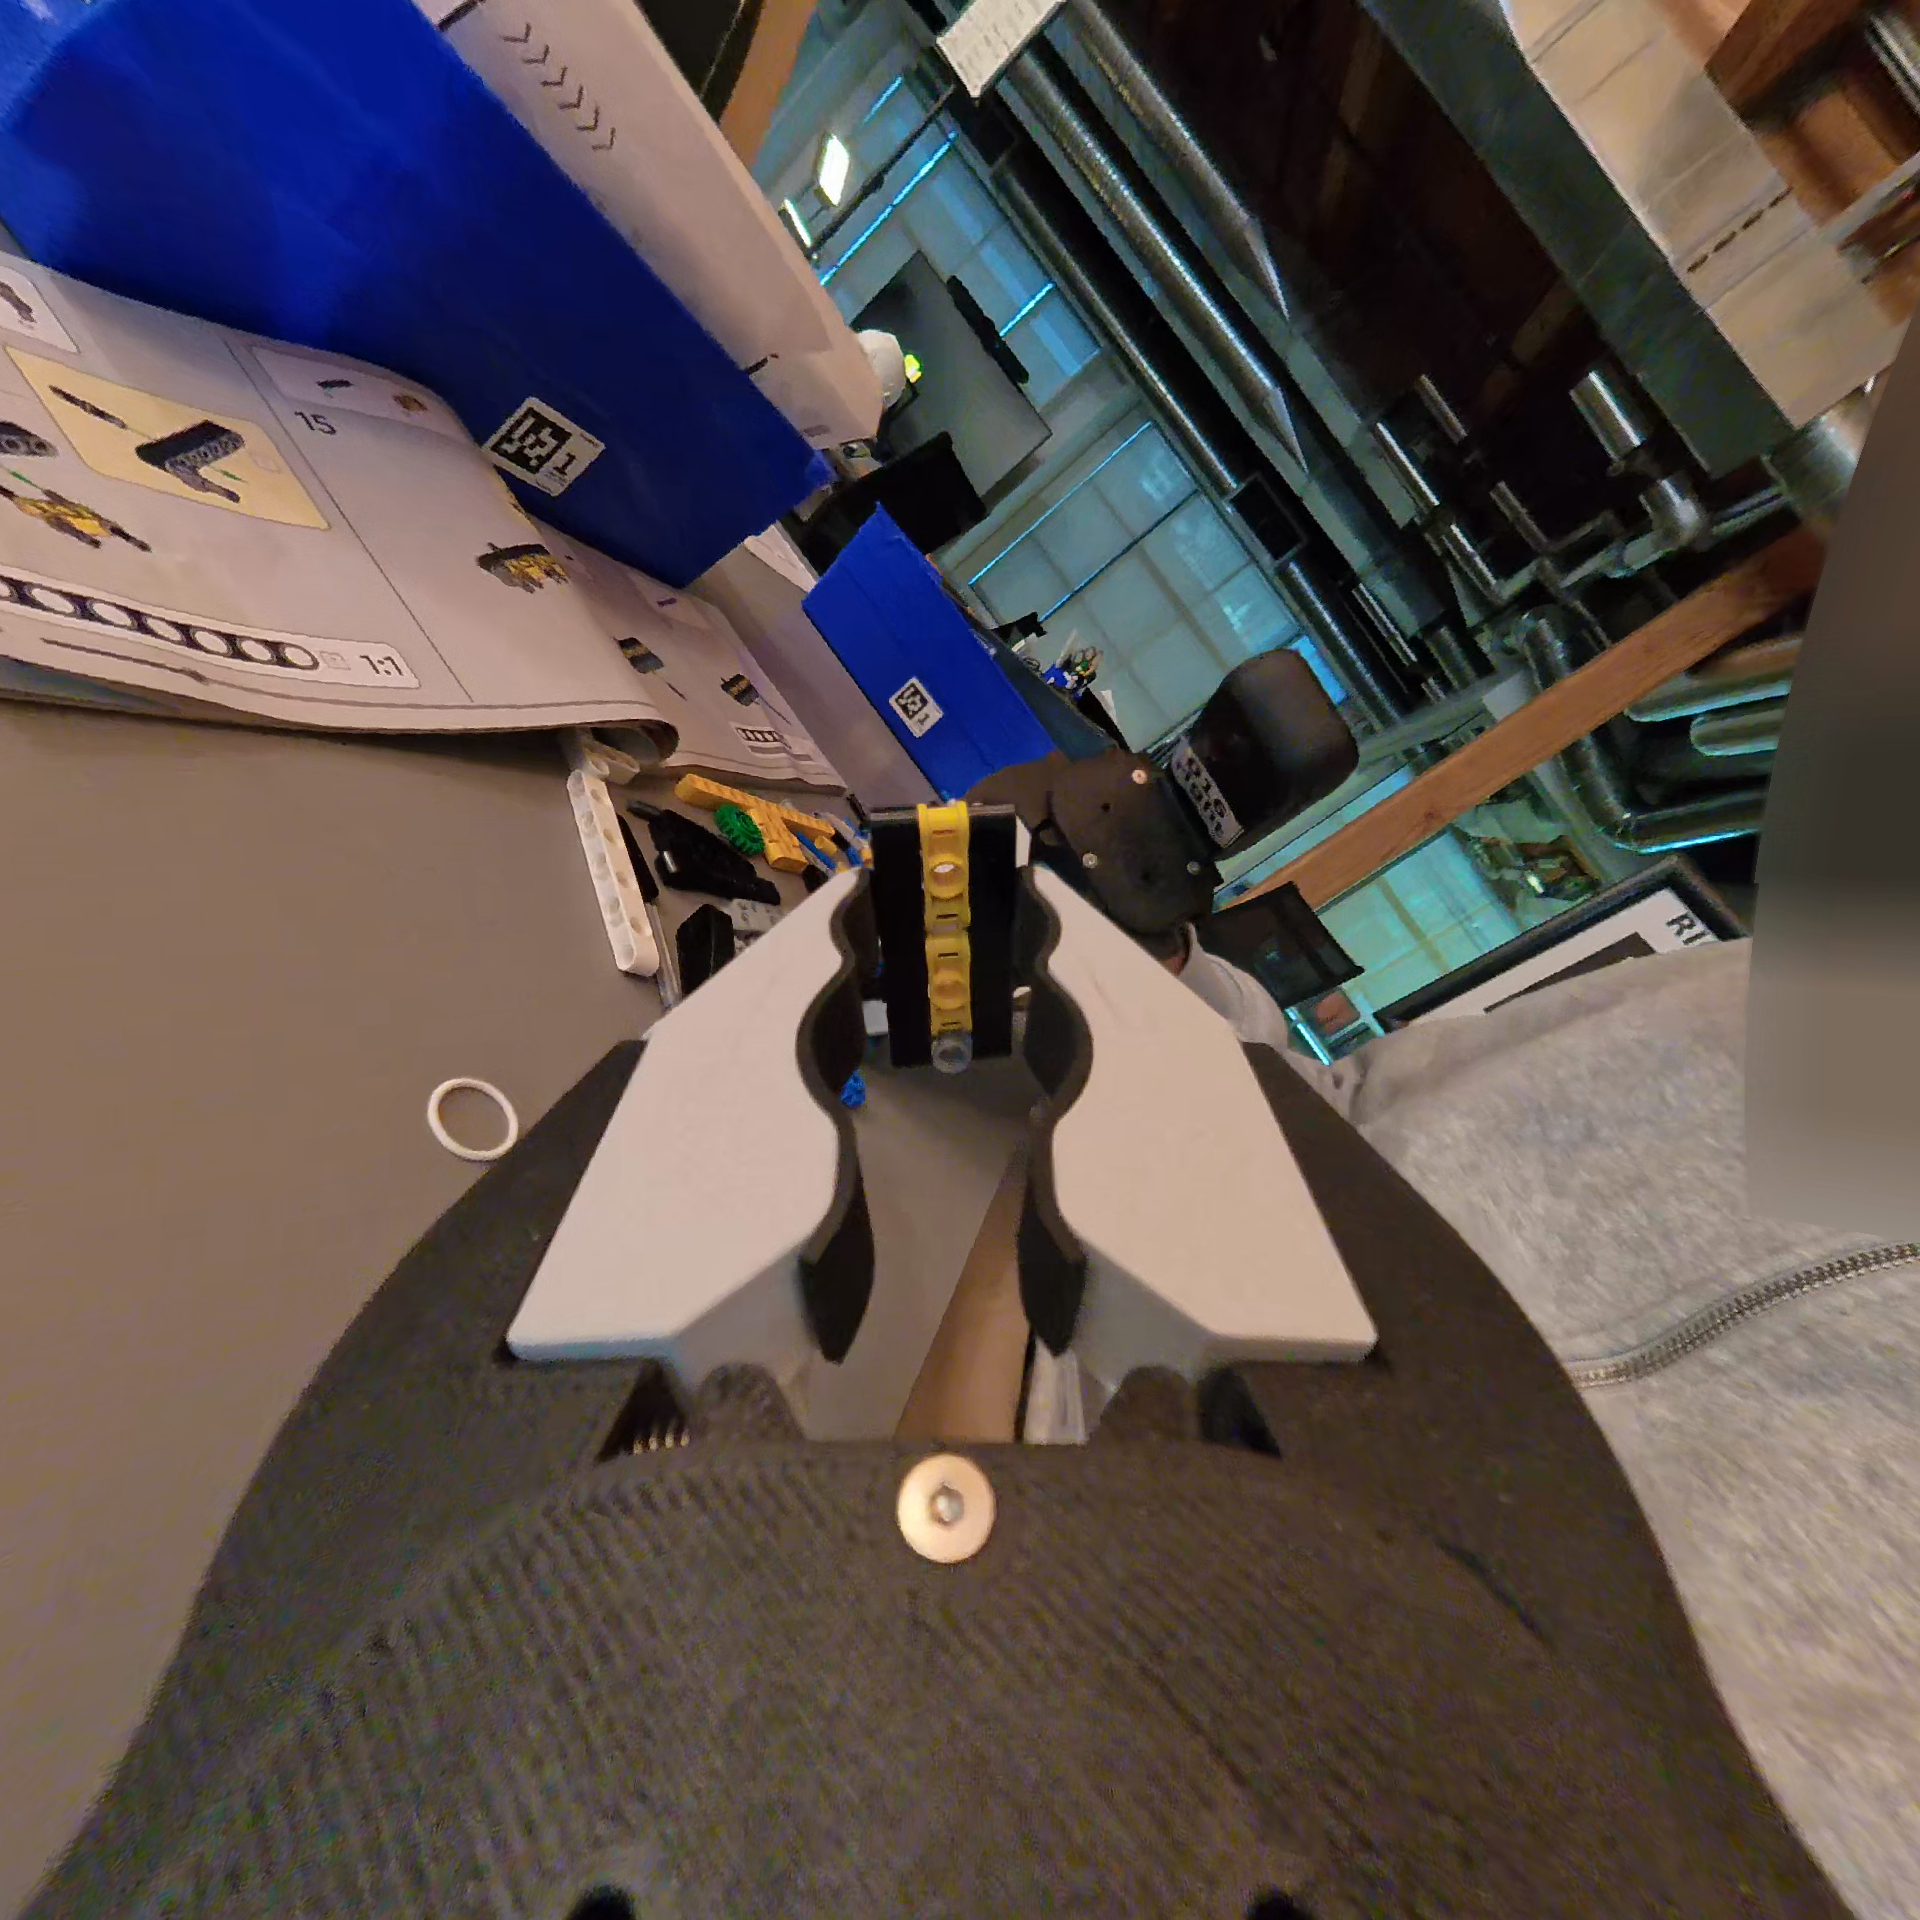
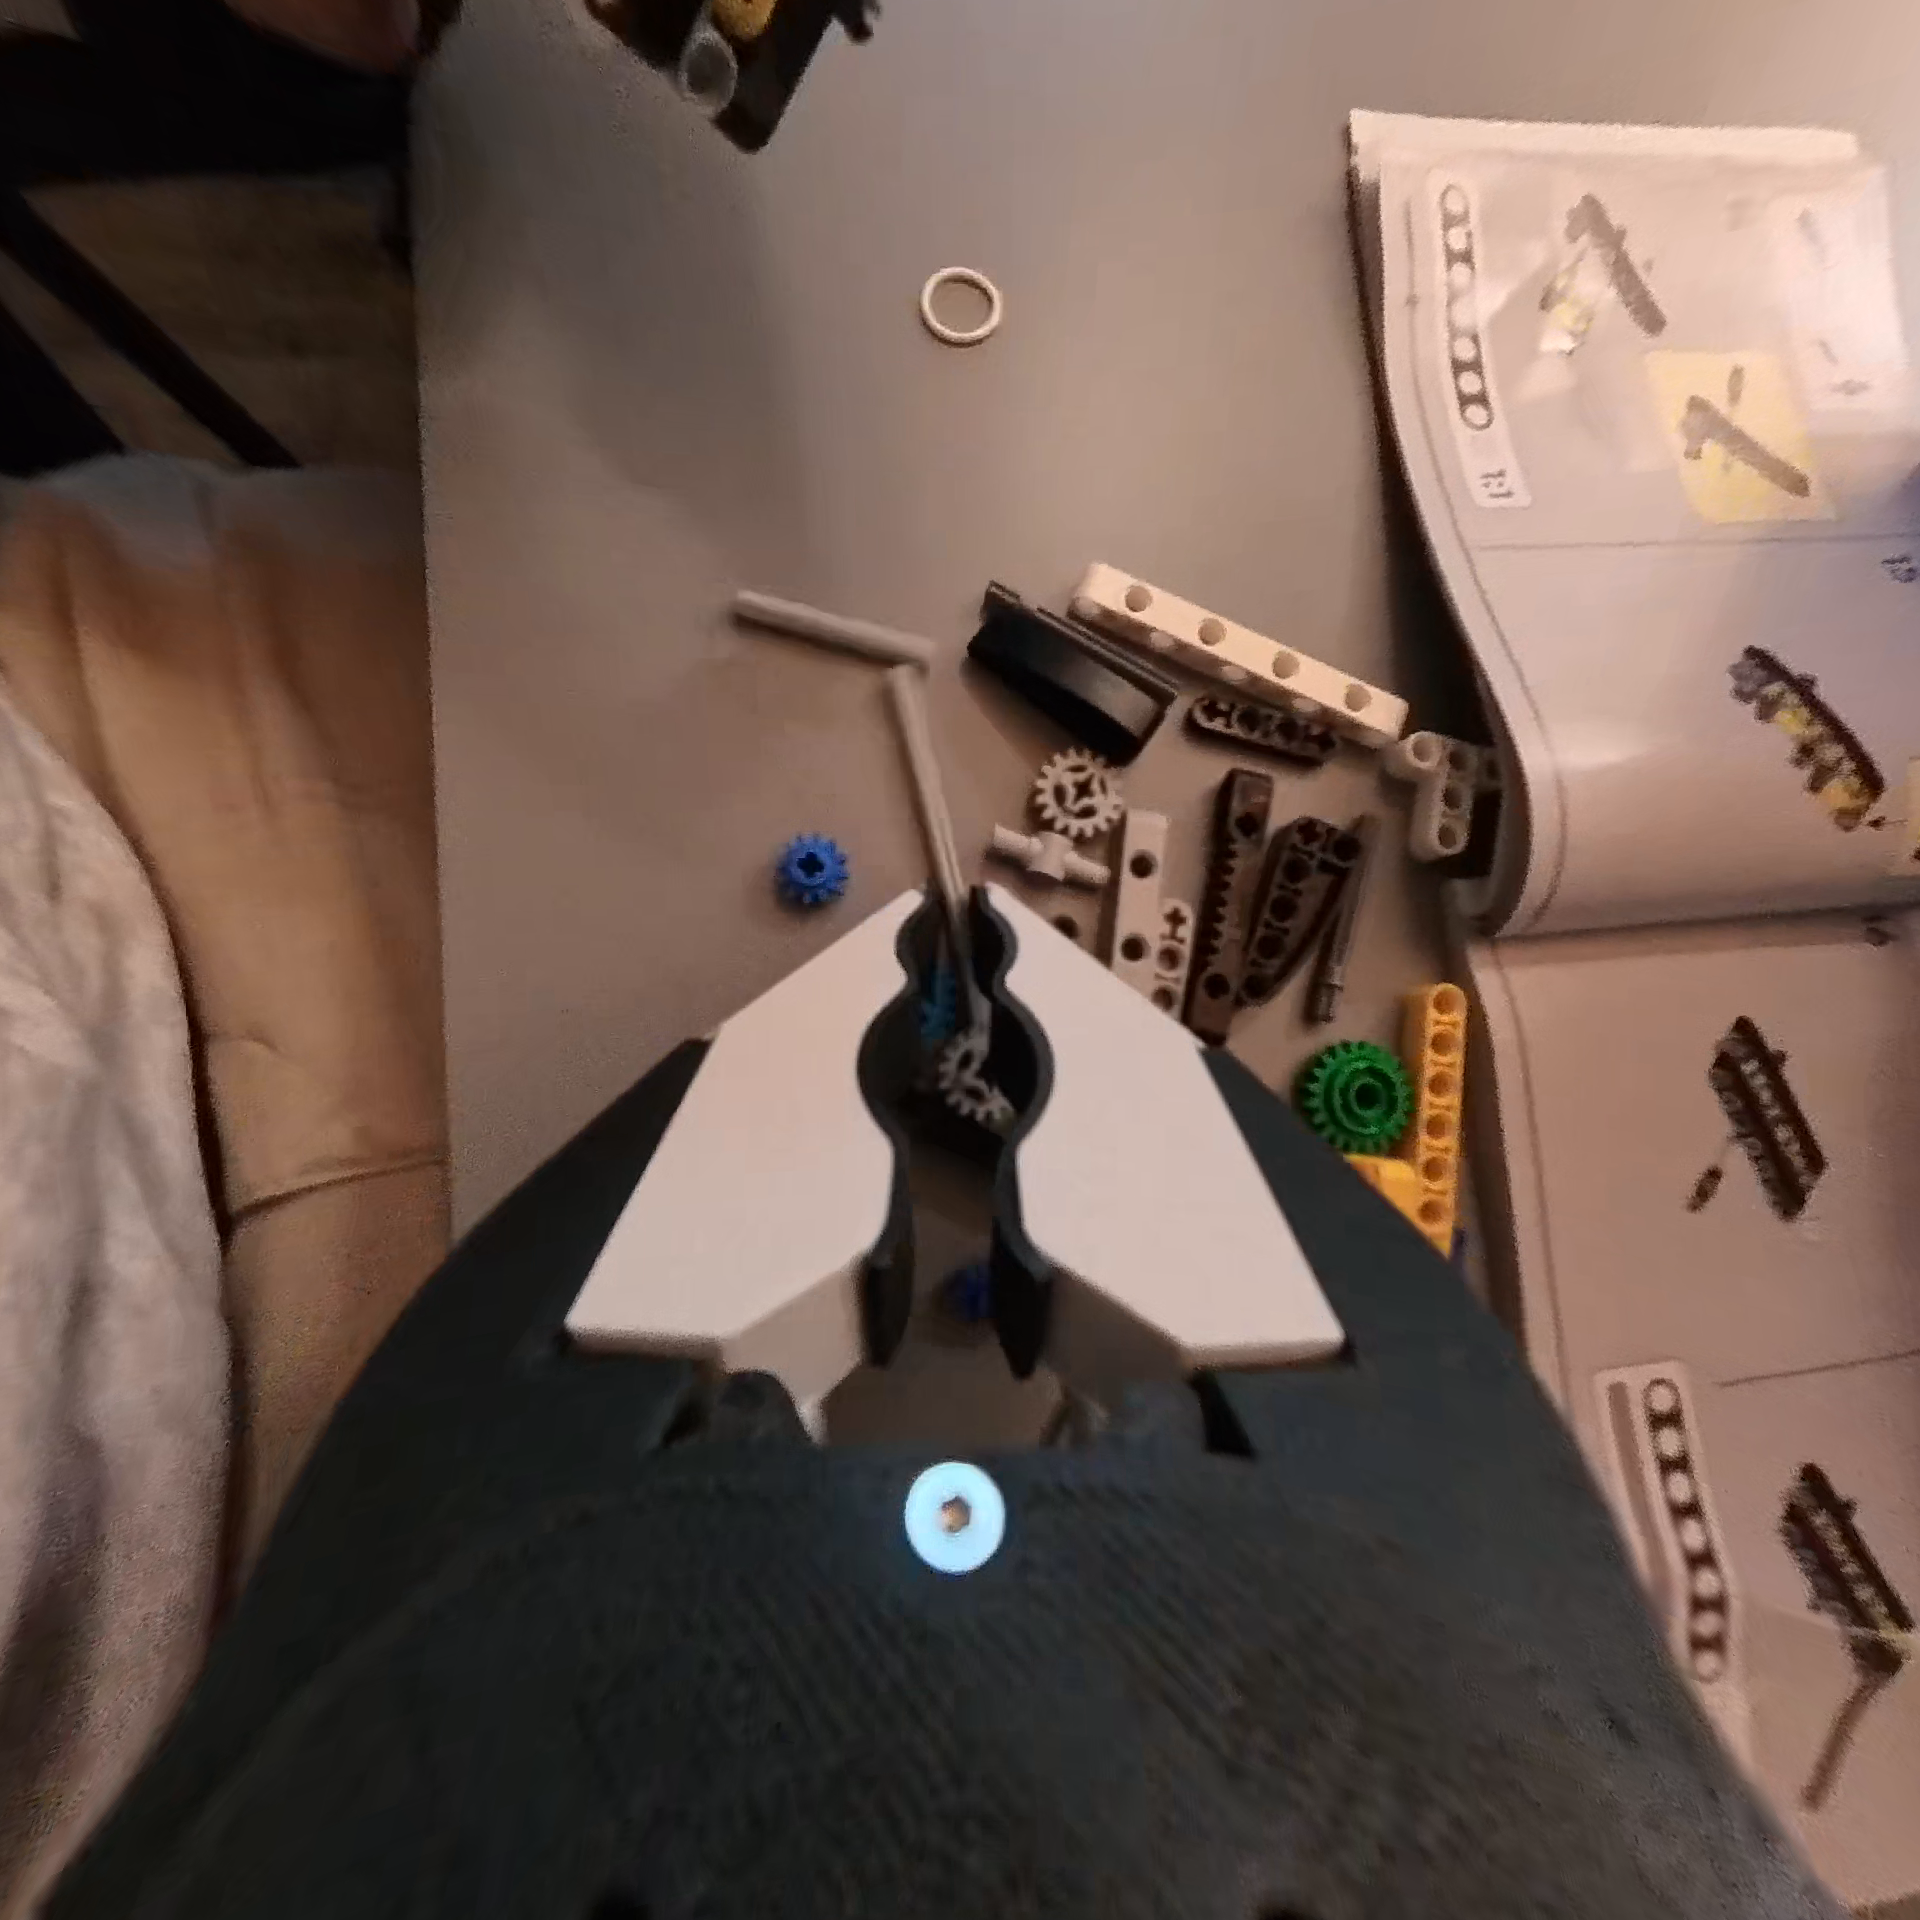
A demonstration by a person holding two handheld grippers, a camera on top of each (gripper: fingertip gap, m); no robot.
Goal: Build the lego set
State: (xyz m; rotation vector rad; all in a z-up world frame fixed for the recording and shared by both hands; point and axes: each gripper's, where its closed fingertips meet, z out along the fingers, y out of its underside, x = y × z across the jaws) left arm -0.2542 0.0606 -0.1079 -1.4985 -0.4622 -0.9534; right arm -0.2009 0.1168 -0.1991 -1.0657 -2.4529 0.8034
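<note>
My left gripper is shut on a black and yellow lego assembly and holds it upright above the grey table. A grey pin sticks out of the assembly's near end. The assembly also shows at the top edge of the right wrist view. My right gripper is shut on the near end of a thin grey axle, whose far end reaches toward a second grey axle. A blue gear and a grey gear show in the hollows behind the fingertips. I cannot tell whether they sit on the axle.
An open instruction booklet lies at the right. Loose parts lie beside it: a blue gear, a green gear, a yellow beam, a white beam and black pieces. A white rubber ring lies apart. Blue bins stand behind. Tip to tip, the grippers are about 12 centimeters apart. The grey gear is about 4 centimeters from my right fingertips.
</note>
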